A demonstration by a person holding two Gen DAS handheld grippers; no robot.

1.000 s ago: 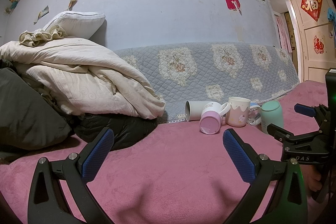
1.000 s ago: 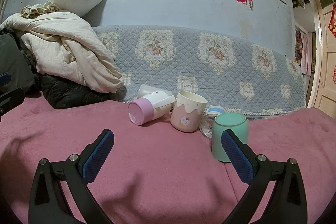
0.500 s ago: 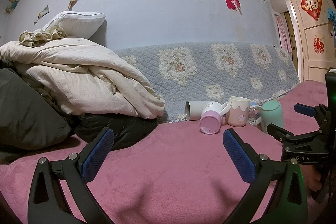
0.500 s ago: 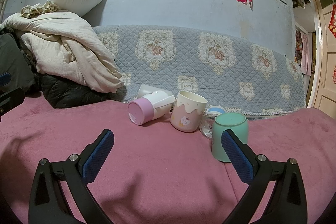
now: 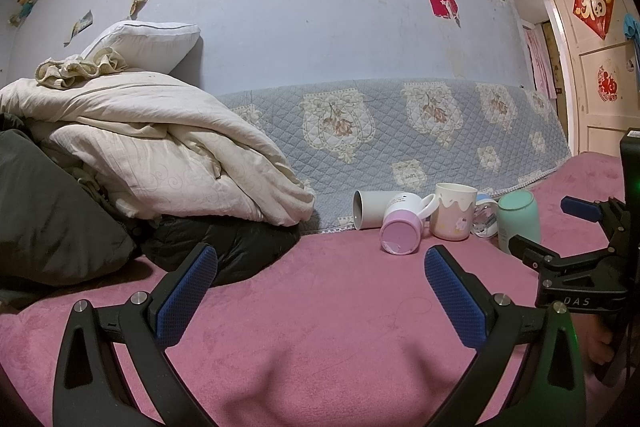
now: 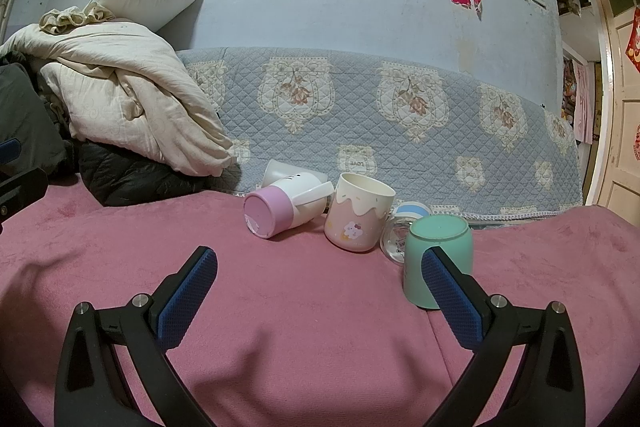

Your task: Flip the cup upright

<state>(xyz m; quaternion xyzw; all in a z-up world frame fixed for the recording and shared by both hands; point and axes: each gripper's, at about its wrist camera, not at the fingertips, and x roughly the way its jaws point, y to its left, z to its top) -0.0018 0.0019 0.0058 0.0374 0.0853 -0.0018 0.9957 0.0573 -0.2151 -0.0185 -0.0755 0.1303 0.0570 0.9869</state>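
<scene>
left tongs (image 5: 320,291) apart, hovering low over bed (image 5: 320,327) | right tongs (image 6: 316,291) apart, empty, facing cups | mint cup (image 6: 438,263) stands mouth-down just beside right pad, likely target | pink-based mug (image 6: 280,211) lies on side

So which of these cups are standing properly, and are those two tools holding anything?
pink-bottomed mug: on its side, base toward us
white cup: on its side, behind it
cream mug: upright
glass jar: on its side
green cup: upside down
left tool: open, empty
right tool: open, empty
</scene>
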